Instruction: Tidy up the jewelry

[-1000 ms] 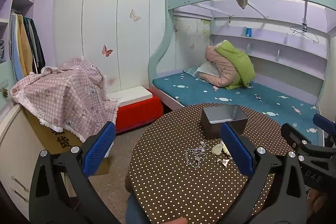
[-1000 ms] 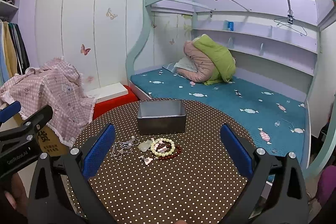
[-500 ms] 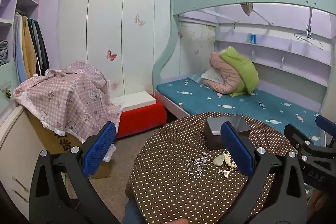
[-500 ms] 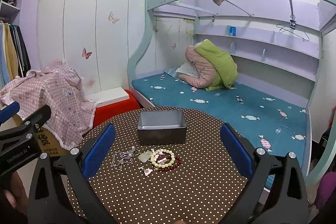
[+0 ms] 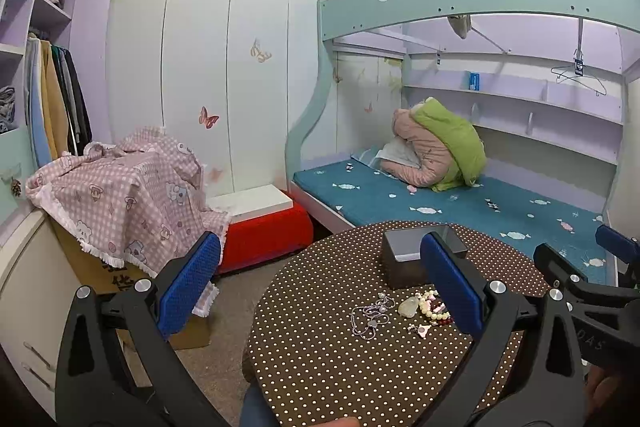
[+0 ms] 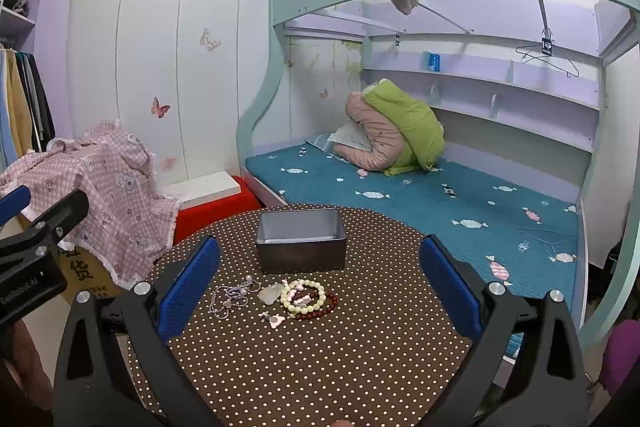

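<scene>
Lying straight ahead of the right gripper (image 6: pixel 320 291), spread wide and empty (likewise the left gripper (image 5: pixel 320 291)), the jewelry (image 6: pixel 280 297) is found just before the box (image 6: pixel 301 255).

Room's evenly lit, soft and bright – no harsh shadows or glare. Both views are sharp, but heavy fisheye bends the edges, dark vignette in the corners.

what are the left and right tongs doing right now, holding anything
Left tongs: open, empty, held above the table's left side.
Right tongs: open, empty, raised over the table, jewelry untouched.
</scene>
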